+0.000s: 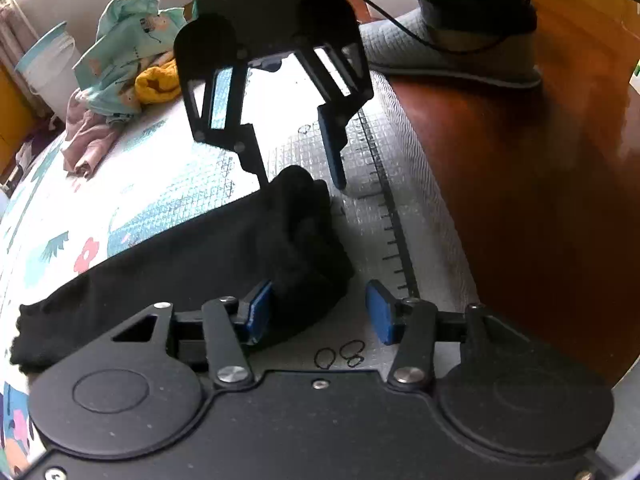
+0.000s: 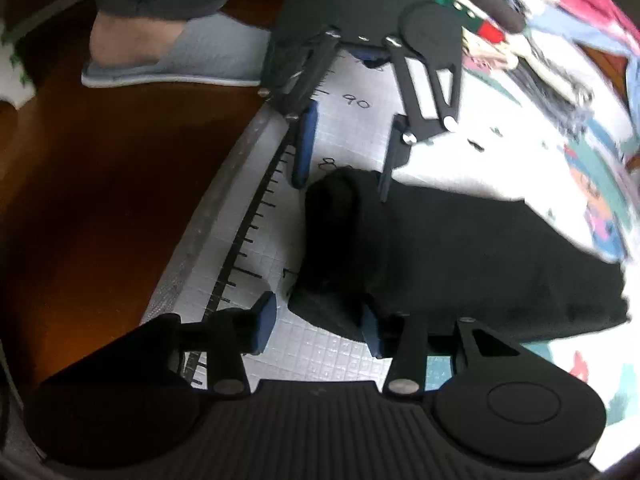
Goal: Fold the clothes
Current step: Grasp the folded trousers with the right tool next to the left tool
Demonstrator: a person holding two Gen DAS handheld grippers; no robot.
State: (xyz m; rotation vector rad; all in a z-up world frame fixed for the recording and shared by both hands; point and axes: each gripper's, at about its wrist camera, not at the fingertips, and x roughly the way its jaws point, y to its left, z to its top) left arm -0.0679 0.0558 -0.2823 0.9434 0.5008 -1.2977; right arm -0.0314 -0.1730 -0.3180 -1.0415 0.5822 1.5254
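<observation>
A black garment lies stretched across the printed mat, with one end bunched up beside the ruler marks. My left gripper is open low over that bunched end. Its left pad rests against the cloth and its right pad stands clear over the mat. Opposite it, my right gripper points down at the far side of the same bunch, one fingertip at the cloth and the other on the mat. In the right wrist view the right gripper is open around the garment's near corner, and the left gripper faces it.
A pile of teal, yellow and mauve clothes lies at the mat's far left, near a white bin. More clothes are heaped in the right wrist view. A person's foot in a grey slipper stands on the wooden floor beside the mat's edge.
</observation>
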